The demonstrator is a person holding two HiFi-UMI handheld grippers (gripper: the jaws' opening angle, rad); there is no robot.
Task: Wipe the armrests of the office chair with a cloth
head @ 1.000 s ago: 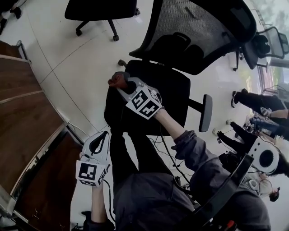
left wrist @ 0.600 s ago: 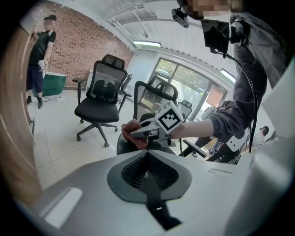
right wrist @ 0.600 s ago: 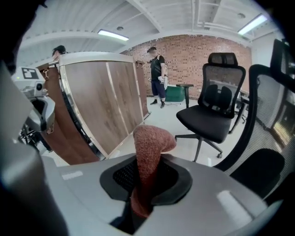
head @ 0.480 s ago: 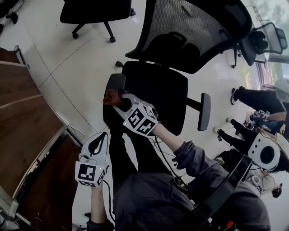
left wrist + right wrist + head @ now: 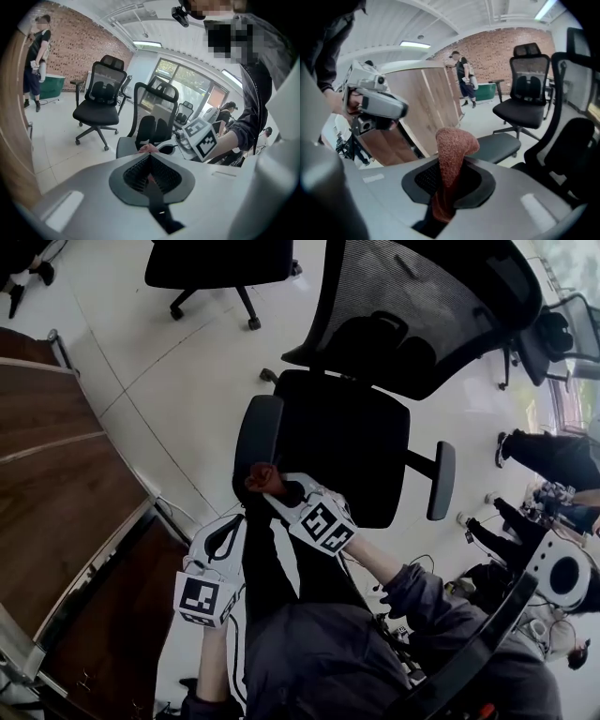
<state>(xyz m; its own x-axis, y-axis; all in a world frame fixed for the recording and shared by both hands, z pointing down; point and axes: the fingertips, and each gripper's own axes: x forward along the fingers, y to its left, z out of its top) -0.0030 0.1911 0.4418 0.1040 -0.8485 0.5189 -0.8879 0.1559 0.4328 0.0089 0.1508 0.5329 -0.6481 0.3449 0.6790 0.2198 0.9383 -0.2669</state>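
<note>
Dim fisheye views, edges perhaps soft (ceiling strip lights (image 5: 146,44), window (image 5: 187,82) glare)

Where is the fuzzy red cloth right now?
The fuzzy red cloth is pinched in the right gripper, at the near end of the black office chair's padded armrest on the head view's left side.

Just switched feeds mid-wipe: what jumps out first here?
The red cloth pinched in the right gripper, at the near end of one armrest. The black office chair fills the middle; the left gripper hangs shut and empty beside the wooden desk.
</note>
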